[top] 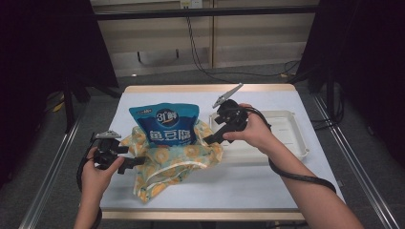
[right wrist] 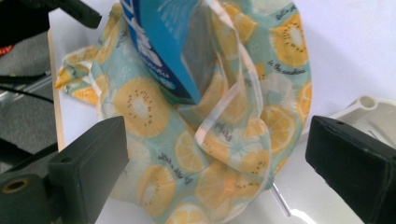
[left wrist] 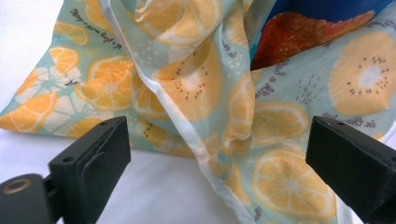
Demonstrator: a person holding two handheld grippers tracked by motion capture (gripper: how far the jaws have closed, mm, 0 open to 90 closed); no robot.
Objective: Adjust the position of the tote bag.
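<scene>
A blue snack pouch (top: 165,125) stands upright inside a fruit-print cloth bag (top: 176,160) at the table's middle. In the right gripper view the pouch (right wrist: 161,42) rises out of the bag's mouth (right wrist: 219,135). My left gripper (top: 136,161) sits at the bag's left edge, open, with the bag's folds (left wrist: 210,107) just ahead between its jaws. My right gripper (top: 210,139) is at the bag's right edge, open, nothing held. The pouch's red and blue print (left wrist: 303,32) peeks over the fabric in the left gripper view.
A white plastic tray (top: 291,131) lies to the right of the bag, partly under the right hand; its corner (right wrist: 369,107) shows in the right gripper view. The table (top: 239,186) is white with a wooden rim. Cables run on the floor behind.
</scene>
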